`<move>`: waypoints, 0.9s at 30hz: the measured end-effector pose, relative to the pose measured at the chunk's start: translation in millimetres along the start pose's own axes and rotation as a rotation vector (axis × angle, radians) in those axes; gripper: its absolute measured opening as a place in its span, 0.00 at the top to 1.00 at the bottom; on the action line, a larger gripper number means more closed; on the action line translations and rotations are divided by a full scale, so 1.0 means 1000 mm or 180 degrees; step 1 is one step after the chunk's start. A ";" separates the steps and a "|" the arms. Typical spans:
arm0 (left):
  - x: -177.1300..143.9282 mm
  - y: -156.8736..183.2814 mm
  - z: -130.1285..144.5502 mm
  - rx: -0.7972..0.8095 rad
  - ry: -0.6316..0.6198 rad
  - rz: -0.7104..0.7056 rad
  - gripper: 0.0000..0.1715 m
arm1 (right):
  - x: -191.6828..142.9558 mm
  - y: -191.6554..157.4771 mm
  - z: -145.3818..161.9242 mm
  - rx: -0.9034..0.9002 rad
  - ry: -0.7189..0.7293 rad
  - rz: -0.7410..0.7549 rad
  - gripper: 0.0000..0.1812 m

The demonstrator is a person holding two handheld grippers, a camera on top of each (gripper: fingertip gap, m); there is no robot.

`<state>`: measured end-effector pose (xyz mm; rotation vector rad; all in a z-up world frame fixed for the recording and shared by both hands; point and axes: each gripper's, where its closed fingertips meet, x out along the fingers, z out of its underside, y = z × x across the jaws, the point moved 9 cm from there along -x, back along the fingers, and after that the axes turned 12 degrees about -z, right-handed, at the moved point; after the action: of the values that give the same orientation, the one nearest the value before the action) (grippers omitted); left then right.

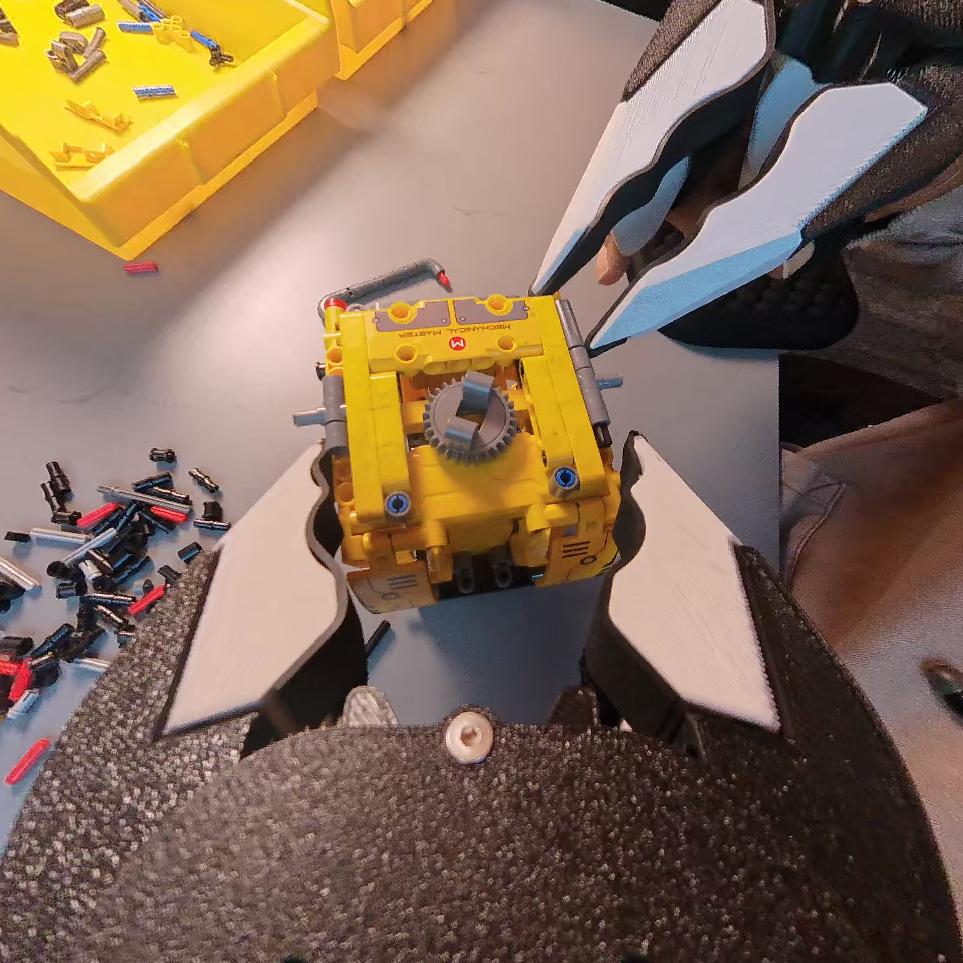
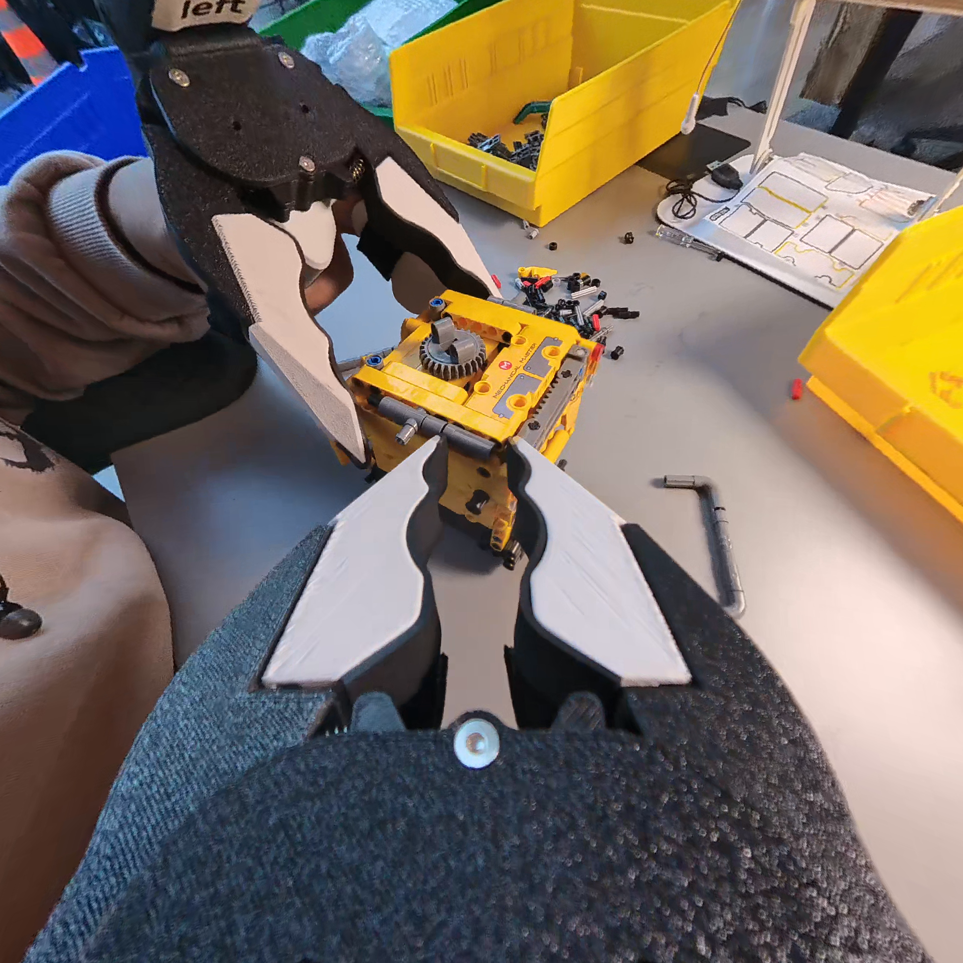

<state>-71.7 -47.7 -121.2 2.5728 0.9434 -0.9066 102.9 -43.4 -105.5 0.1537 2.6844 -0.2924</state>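
Observation:
A yellow brick-built block (image 1: 469, 469) with a grey gear (image 1: 469, 417) on top stands on the grey table (image 1: 469, 156). My left gripper (image 1: 477, 443) is shut on the block, one finger on each side. It shows from the front in the right wrist view (image 2: 427, 375). My right gripper (image 2: 475, 443) is narrowly open. Its tips stand either side of the end of a grey bar (image 2: 458, 435) along the block's (image 2: 500, 375) upper edge. In the left wrist view the right gripper (image 1: 564, 318) is at the block's far right corner.
A pile of small black, red and grey pins (image 1: 104, 547) lies left of the block. Yellow bins (image 1: 156, 130) (image 2: 547, 104) (image 2: 896, 365) stand around. A grey L-shaped tube (image 2: 714, 542) lies to the right. A printed sheet (image 2: 802, 219) lies at the back. The table edge (image 1: 779, 417) is near. Across from one pair of fingers to the other is roughly 5 centimetres.

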 end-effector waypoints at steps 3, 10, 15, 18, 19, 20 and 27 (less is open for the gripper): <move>0.000 0.002 0.001 0.0001 0.0034 -0.0053 0.37 | 0.000 -0.001 0.004 0.0055 0.0114 0.0048 0.90; 0.001 0.007 0.001 0.0028 0.0073 -0.0285 0.37 | -0.006 -0.002 0.014 -0.0023 0.0326 0.0344 1.00; 0.003 0.012 0.002 0.0085 0.0137 -0.0394 0.37 | -0.011 -0.002 0.013 -0.0032 0.0593 0.0376 1.00; 0.004 0.015 0.002 0.0066 0.0212 -0.0474 0.37 | -0.008 -0.014 0.011 -0.0101 0.0643 0.0212 0.95; 0.004 0.016 0.003 0.0068 0.0224 -0.0485 0.37 | -0.005 -0.018 0.012 -0.0113 0.0632 0.0214 0.94; 0.004 0.017 0.003 0.0079 0.0235 -0.0496 0.36 | -0.003 -0.022 0.014 -0.0132 0.0635 0.0223 0.94; -0.006 0.020 0.008 0.0089 0.0223 -0.0164 0.36 | 0.010 -0.040 0.023 -0.0504 0.0558 0.0496 0.95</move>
<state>-66.5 -69.4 -122.9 2.6306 1.0276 -0.8538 97.6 -86.6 -122.9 0.3528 2.8337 -0.0186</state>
